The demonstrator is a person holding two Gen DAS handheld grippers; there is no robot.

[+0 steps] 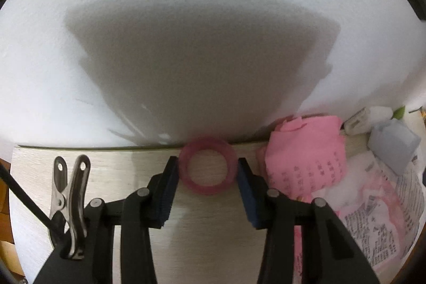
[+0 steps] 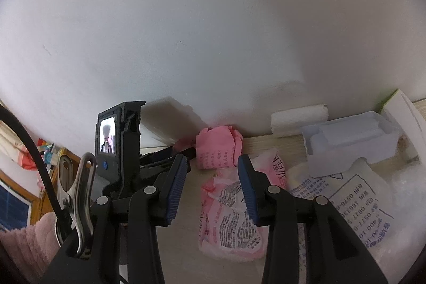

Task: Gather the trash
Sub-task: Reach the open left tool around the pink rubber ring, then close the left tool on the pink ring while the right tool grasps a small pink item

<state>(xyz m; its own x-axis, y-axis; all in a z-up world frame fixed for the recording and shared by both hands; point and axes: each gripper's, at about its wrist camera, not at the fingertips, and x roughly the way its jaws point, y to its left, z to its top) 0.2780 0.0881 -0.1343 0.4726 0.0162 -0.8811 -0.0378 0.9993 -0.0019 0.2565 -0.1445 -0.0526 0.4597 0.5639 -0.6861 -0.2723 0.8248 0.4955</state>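
At centre frame of my left view, the left gripper [image 1: 207, 172] has its jaws spread around the pink ring [image 1: 208, 169], not yet pinching, so I judge it lined up to grab. My right gripper [image 2: 211, 172] hangs open and empty above the crumpled pink wrapper [image 2: 231, 217] on the counter [image 2: 183, 244].

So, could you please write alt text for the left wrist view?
The open left hand-held gripper points at a pink ring lying on a pale wooden table against a white wall. Crumpled pink paper and printed wrappers lie to the right.
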